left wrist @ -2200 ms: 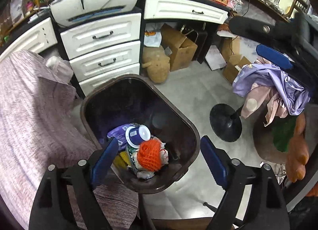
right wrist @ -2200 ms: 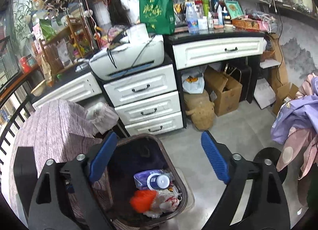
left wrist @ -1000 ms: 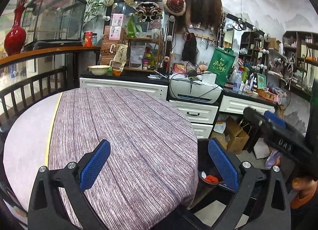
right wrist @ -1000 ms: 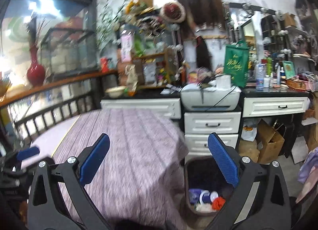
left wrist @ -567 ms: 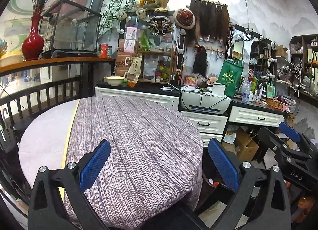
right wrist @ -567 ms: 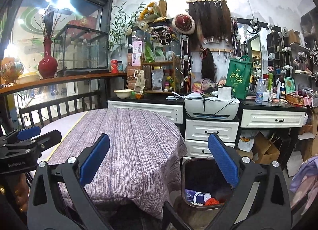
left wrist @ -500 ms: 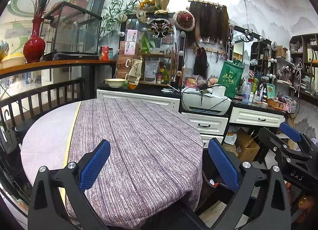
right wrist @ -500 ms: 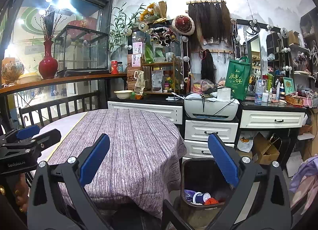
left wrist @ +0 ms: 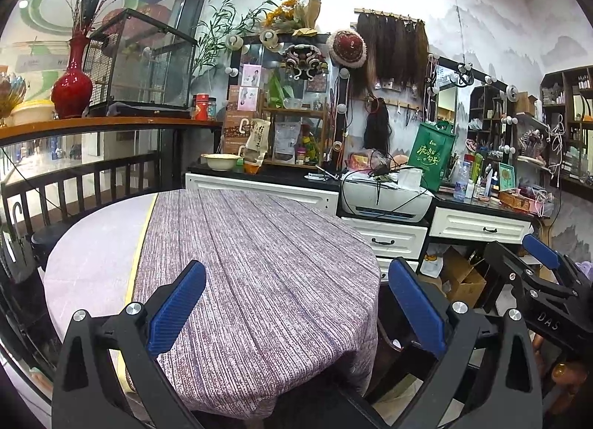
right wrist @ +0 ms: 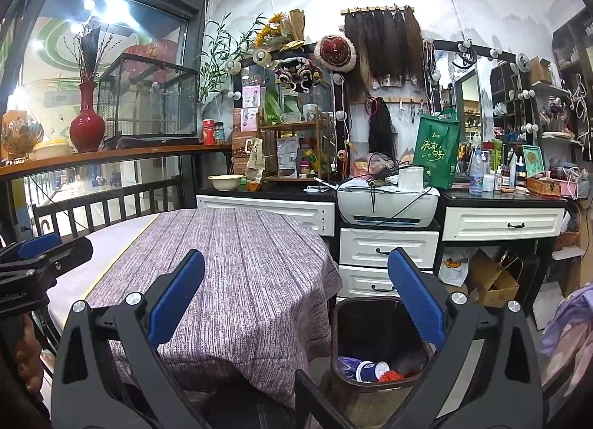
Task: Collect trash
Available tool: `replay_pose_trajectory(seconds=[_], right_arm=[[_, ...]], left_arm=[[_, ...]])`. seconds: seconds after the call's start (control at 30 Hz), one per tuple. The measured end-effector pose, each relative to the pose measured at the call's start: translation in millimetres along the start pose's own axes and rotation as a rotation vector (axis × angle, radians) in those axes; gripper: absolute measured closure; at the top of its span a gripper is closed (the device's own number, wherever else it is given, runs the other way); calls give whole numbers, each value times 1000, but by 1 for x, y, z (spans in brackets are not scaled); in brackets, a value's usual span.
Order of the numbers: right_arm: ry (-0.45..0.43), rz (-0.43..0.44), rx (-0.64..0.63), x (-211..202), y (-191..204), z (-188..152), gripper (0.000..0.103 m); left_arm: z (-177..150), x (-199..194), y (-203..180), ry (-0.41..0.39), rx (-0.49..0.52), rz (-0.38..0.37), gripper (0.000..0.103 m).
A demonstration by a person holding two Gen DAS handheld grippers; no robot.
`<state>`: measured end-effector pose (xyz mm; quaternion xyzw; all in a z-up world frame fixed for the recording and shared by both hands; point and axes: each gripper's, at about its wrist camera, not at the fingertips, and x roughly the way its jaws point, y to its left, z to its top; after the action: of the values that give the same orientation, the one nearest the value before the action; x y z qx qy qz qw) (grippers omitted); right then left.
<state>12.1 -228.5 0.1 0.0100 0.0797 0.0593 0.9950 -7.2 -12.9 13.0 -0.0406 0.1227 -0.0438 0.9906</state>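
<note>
A dark brown trash bin (right wrist: pixel 374 317) stands on the floor right of the round table (right wrist: pixel 237 266). In it lie a purple wrapper, a white and blue cup (right wrist: pixel 371 369) and an orange net (right wrist: pixel 392 376). My right gripper (right wrist: pixel 296 299) is open and empty, held level in front of the table and bin. My left gripper (left wrist: pixel 296 301) is open and empty over the table's (left wrist: pixel 252 266) near edge. Each gripper shows at the edge of the other's view, the right one (left wrist: pixel 537 273) and the left one (right wrist: pixel 37 251). The bin is mostly hidden in the left wrist view.
The table has a purple striped cloth. White drawers (right wrist: pixel 385 247) with a printer (right wrist: pixel 385 203) on top stand behind the bin. A cluttered black counter, a green bag (right wrist: pixel 437 147) and cardboard boxes (right wrist: pixel 489 280) are at the right. A railing (left wrist: pixel 85 180) runs behind the table's left side.
Both grippers rose from above the bin to level views over the table. Since half a second ago they barely moved. Both stayed open and empty.
</note>
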Motion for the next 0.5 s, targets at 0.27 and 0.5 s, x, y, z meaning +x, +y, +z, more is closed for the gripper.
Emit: replay_pose_trajectory(seconds=[0.27,0.5], right_arm=[[1,6,24,2,-8,0,6],[5,7,26,3,-9,0,6]], left_arm=[[-2,-2,1,-2,5,0,5],[-3,-2,2,-1,4,-4,5]])
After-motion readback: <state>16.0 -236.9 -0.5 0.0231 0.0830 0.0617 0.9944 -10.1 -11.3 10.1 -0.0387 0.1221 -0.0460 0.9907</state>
